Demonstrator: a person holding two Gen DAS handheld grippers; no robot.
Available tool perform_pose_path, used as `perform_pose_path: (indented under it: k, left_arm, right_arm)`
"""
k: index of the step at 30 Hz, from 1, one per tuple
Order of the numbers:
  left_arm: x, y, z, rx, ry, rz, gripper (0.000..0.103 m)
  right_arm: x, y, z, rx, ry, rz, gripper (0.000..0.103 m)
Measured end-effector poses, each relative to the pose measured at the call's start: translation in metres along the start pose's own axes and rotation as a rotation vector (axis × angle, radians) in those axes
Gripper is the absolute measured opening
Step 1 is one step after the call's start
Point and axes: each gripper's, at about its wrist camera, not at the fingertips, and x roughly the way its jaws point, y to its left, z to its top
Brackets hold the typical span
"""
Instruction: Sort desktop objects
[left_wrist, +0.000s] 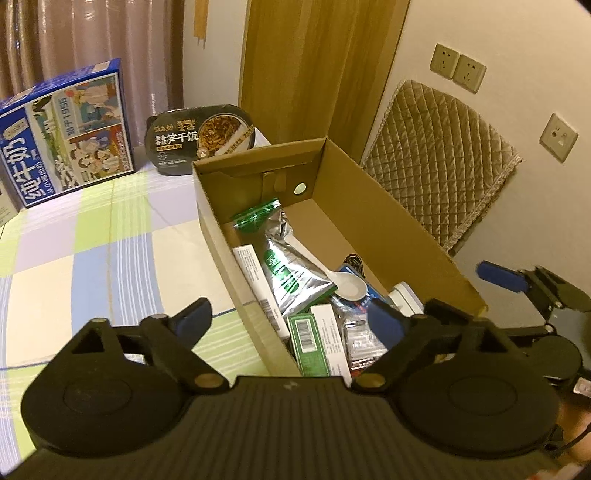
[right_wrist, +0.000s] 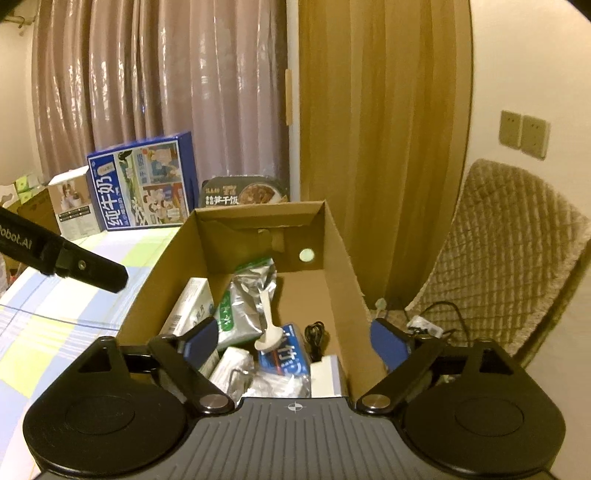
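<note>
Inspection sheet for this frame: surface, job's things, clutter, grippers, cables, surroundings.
Surface: checked tablecloth, mostly bare.
Job's things: open cardboard box holding a foil pouch, white spoon, green carton and other packets.
Clutter: blue milk carton and black meal tray behind the box.
Grippers: left gripper and right gripper both open, empty, over the box's near end.
Cables: black cord coiled in the box.
Surroundings: curtain, quilted chair, wall sockets.

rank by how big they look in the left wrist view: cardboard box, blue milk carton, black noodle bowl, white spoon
1. cardboard box
2. blue milk carton
3. black noodle bowl
4. white spoon

The box sits nearer the camera, which inflates it.
</note>
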Motion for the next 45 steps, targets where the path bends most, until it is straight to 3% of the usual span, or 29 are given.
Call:
perform_pose_path:
  k: [3, 13, 19, 23, 27, 31, 35, 45]
  left_arm:
    - [-0.014, 0.001, -0.008, -0.014, -0.017, 0.011, 0.1]
    - [-0.062, -0.008, -0.046, -0.044, -0.08, 0.045, 0.102]
    - [-0.085, -0.008, -0.072, -0.129, -0.062, 0.066, 0.102]
    - [-0.102, -0.014, -0.087, -0.135, -0.06, 0.078, 0.102]
    - [-0.119, -0.026, -0.101, -0.089, -0.067, 0.097, 0.102]
    - [-0.131, -0.032, -0.113, -0.107, -0.065, 0.076, 0.102]
    - [-0.143, -0.037, -0.121, -0.113, -0.063, 0.113, 0.102]
    - [-0.157, -0.046, -0.14, -0.106, -0.08, 0.114, 0.102]
  right_arm:
    - [-0.019, 0.002, -0.003, 0.004, -0.006, -0.007, 0.101]
    - [-0.075, 0.013, -0.01, 0.082, 0.057, 0.033, 0.101]
    - [-0.108, 0.016, -0.013, 0.163, 0.085, 0.055, 0.101]
    - [-0.127, 0.024, -0.011, 0.201, 0.109, 0.031, 0.101]
    - [-0.14, 0.033, -0.012, 0.19, 0.142, 0.026, 0.101]
    - [-0.149, 0.044, -0.015, 0.16, 0.152, 0.042, 0.101]
    - [-0.153, 0.053, -0.018, 0.127, 0.17, 0.028, 0.101]
    - [-0.17, 0.044, -0.023, 0.177, 0.163, 0.01, 0.101]
